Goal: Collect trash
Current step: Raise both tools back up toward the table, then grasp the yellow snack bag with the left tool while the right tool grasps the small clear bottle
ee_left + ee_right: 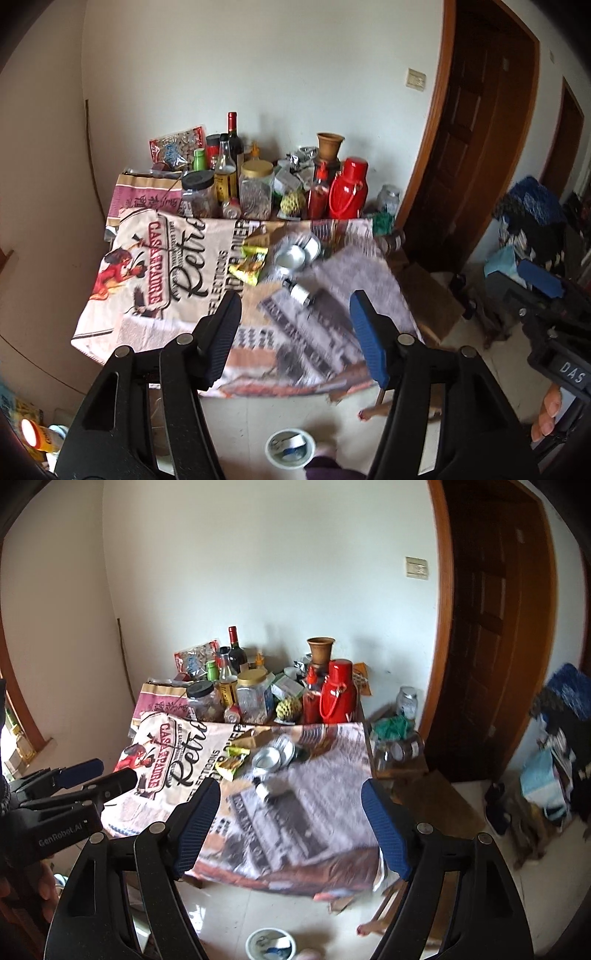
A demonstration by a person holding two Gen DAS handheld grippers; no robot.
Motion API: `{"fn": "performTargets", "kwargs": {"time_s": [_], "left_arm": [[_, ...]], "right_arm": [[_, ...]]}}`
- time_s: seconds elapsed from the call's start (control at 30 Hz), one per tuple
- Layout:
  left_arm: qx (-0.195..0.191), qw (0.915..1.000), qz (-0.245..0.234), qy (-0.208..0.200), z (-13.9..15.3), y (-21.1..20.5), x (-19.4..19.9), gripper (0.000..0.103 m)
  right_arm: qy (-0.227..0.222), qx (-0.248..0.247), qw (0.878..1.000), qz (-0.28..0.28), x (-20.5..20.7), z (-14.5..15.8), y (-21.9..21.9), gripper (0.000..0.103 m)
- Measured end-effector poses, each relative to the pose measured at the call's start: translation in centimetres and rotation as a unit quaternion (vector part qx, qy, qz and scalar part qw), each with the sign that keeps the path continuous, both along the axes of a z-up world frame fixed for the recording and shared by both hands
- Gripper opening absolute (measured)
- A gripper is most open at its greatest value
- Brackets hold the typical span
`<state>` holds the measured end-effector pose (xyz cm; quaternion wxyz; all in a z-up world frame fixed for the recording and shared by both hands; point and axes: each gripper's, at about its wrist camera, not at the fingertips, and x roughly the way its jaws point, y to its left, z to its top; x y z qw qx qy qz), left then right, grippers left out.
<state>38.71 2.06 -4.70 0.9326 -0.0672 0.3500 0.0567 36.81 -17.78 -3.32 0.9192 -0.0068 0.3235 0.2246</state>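
On the printed tablecloth lie yellow-green snack wrappers, foil cups and a small tipped can. They also show in the right wrist view: wrappers, foil cups, can. My left gripper is open and empty, held above the table's near edge. My right gripper is open and empty, at a similar height. The left gripper also shows at the left of the right wrist view. A white bin with scraps stands on the floor below.
Bottles, jars and a red thermos crowd the table's back. A glass jar and a low stool stand to the right by the wooden door. Bags and clutter lie at the far right.
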Motion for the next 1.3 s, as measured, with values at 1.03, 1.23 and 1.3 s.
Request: {"fn": "performTargets", "kwargs": {"time_s": [1.03,1.23,1.3], "left_arm": [[-0.001,0.9793,-0.084,0.184,-15.9,12.7,21.8,0.064],[-0.022,0.9730,-0.098,0.208,-19.9,13.7,25.1,0.064],[-0.030,0.9709,-0.099,0.216,-21.1,14.1,26.0,0.064]], "right_arm": [[0.230,-0.054,0.972,0.006,16.1,-18.1,14.0,0.070],[0.265,-0.075,0.961,0.037,17.8,-22.2,16.1,0.049],[0.274,-0.087,0.956,0.052,18.1,-23.4,16.7,0.043]]}}
